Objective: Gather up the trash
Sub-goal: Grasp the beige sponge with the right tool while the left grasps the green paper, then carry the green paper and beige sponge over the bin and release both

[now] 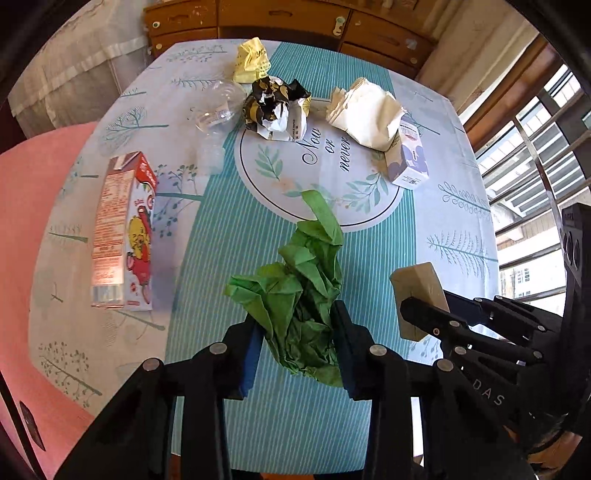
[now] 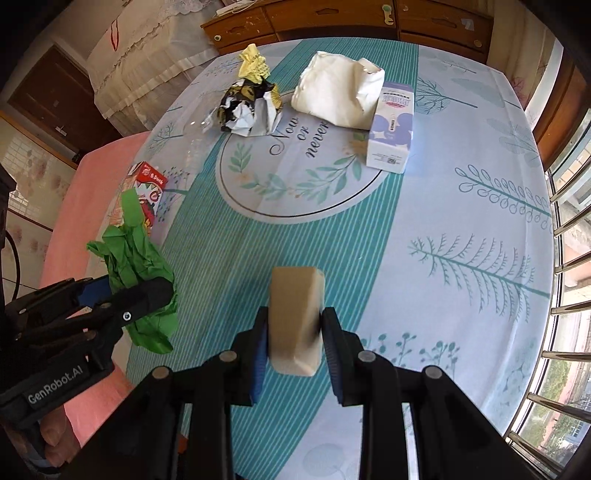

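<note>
My left gripper (image 1: pixel 299 325) is shut on a crumpled green paper (image 1: pixel 295 280) and holds it above the table; the paper also shows in the right wrist view (image 2: pixel 136 266). My right gripper (image 2: pixel 293 325) is shut on a small beige carton (image 2: pixel 295 317), also seen in the left wrist view (image 1: pixel 419 291). On the tablecloth lie a red juice carton (image 1: pixel 123 232), a clear plastic bottle (image 1: pixel 216 118), a black-and-white crumpled wrapper (image 1: pixel 275 109), a yellow wrapper (image 1: pixel 251 61), a cream paper bag (image 1: pixel 365 110) and a purple-and-white milk carton (image 1: pixel 408 155).
The round table (image 2: pixel 461 221) has a teal and white cloth. A pink chair (image 1: pixel 33 221) stands at its left. A wooden dresser (image 1: pixel 295 22) is behind it. Window bars (image 2: pixel 569 295) run along the right.
</note>
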`<state>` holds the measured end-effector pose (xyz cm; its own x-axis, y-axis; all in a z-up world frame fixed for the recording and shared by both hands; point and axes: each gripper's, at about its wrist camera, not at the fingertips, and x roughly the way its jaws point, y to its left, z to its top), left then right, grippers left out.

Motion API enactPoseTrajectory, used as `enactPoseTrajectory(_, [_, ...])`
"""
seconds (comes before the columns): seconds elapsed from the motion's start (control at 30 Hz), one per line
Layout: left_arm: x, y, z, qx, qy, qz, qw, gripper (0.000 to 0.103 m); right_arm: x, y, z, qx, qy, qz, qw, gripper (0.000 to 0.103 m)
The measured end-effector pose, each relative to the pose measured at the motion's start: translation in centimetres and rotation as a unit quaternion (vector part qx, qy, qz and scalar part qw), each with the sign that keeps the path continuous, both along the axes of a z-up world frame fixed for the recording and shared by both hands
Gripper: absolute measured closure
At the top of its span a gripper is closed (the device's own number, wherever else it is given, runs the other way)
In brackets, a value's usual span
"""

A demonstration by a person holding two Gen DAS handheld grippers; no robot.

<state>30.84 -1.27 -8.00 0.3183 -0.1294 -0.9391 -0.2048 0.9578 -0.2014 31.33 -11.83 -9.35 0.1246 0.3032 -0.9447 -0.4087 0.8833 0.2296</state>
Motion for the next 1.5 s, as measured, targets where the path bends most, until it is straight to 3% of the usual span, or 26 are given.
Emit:
enactPoseTrajectory(0.33, [-11.0,5.2,2.4,0.021,-0.053,-0.073,0.9957,0.069,-10.4,3.7,2.4,-0.009,-0.020,-0.062,0.998,0.075])
enactPoseTrajectory(0.53, [-17.4,8.7,2.0,0.013,-0.070,-0.091,0.9933,0.069,-16.9,6.9,2.6,-0.025,-0.030,-0.079,0.996,0.075])
enactPoseTrajectory(0.67, [-21.1,10.4,0.5,0.008,-0.064,-0.104,0.9925,0.069,-20.8,8.9,2.0,-0.028,-0.035,-0.085,0.995,0.075])
enactPoseTrajectory(0.9, [-24.6,11.7,-2.2,-0.021,-0.036,-0.114,0.9927,0.069,-25.6,10.4,-0.7,-0.052,0.000,-0.084,0.995,0.075])
enactPoseTrajectory(1.17, [-26.5,10.5,-8.4,-0.052,0.023,-0.131,0.9898,0.069,-29.0,10.4,-5.8,-0.078,0.051,-0.095,0.991,0.075])
enactPoseTrajectory(1.5, [-25.5,8.9,-18.7,-0.087,0.077,-0.120,0.9860,0.069,-29.5,7.7,-16.0,-0.083,0.091,-0.150,0.981,0.075])
